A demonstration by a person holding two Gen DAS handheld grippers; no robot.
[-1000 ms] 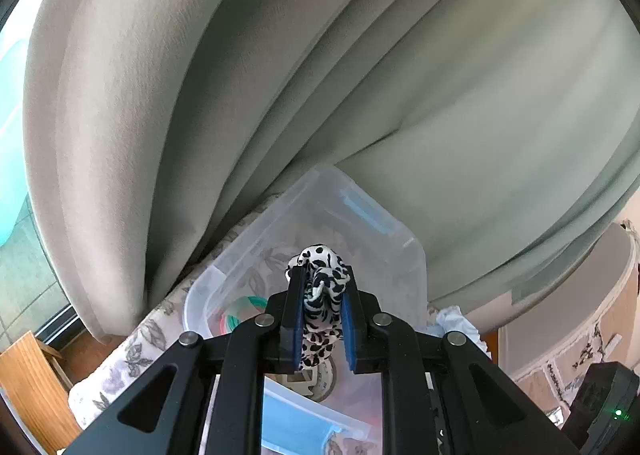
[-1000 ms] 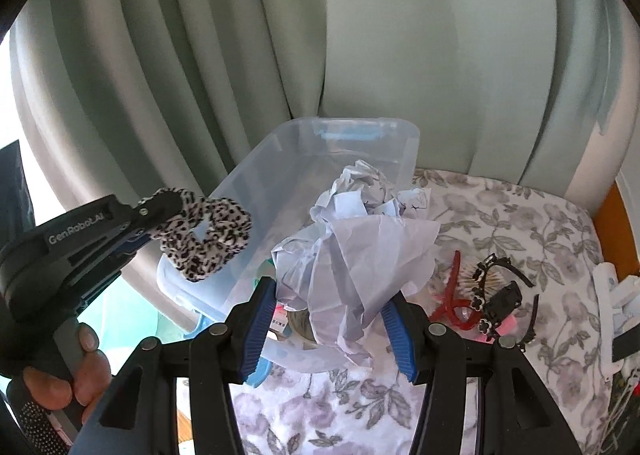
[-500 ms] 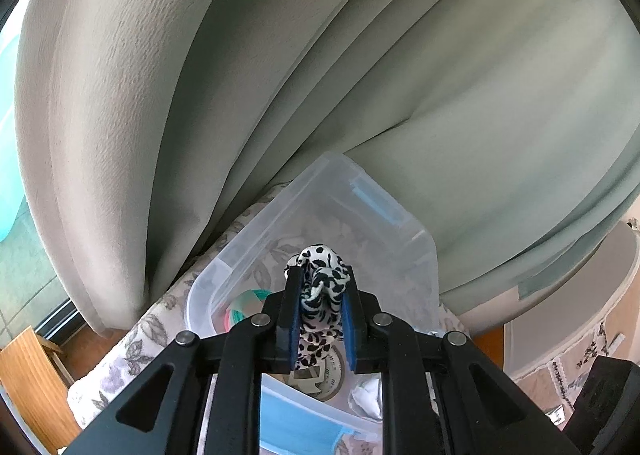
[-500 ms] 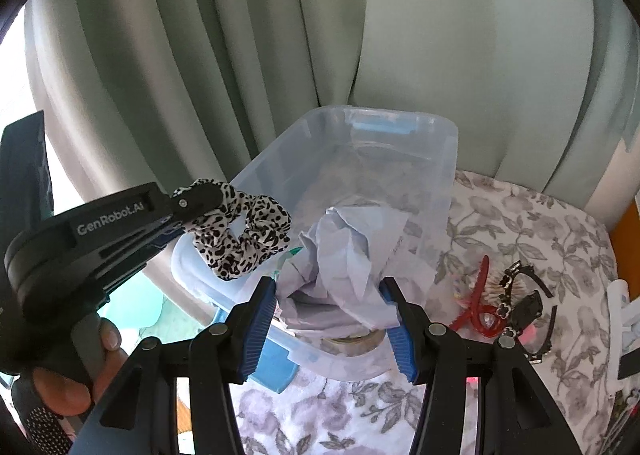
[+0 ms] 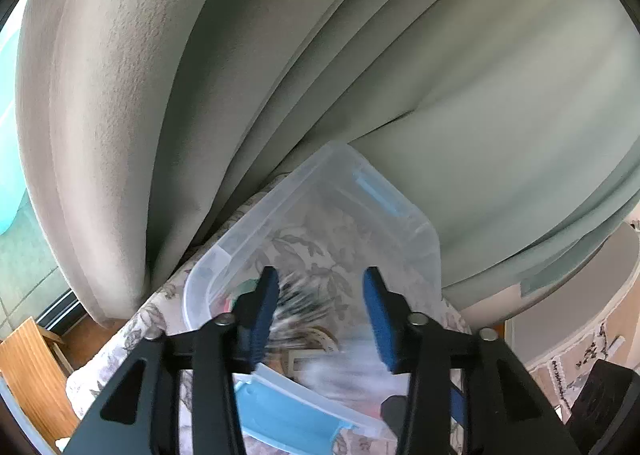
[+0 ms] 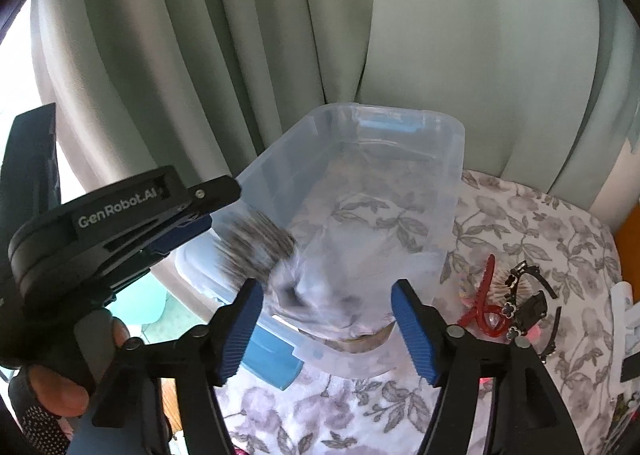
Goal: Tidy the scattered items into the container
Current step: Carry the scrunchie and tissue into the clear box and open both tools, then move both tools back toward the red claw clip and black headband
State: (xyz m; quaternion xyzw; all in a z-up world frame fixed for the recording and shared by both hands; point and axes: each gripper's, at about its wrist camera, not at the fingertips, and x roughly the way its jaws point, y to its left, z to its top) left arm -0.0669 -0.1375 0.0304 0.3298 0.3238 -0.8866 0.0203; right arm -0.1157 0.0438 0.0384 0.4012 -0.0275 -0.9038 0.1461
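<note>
A clear plastic bin point(image 6: 452, 143) stands on the floral cloth by the curtain; it also shows in the left wrist view point(image 5: 424, 231). My left gripper point(image 5: 318, 313) is open above its near end, and its fingers point(image 6: 208, 199) show in the right wrist view. A black-and-white spotted scrunchie point(image 6: 256, 243) is a blur falling below them into the bin; it shows blurred in the left wrist view point(image 5: 298, 305). My right gripper point(image 6: 326, 329) is open over the bin's near edge. The crumpled white paper point(image 6: 340, 295) is a blur inside the bin.
A red hair claw point(image 6: 482, 307), black hair accessories point(image 6: 528, 303) and white items point(image 6: 624, 303) lie on the floral cloth point(image 6: 520, 223) to the right of the bin. A blue lid point(image 5: 280, 415) lies under the bin's near end. Grey-green curtains point(image 6: 440, 35) hang right behind.
Both grippers opened. The scrunchie left the left gripper and the paper left the right gripper; both are dropping into the bin. Both grippers moved closer over the bin.
</note>
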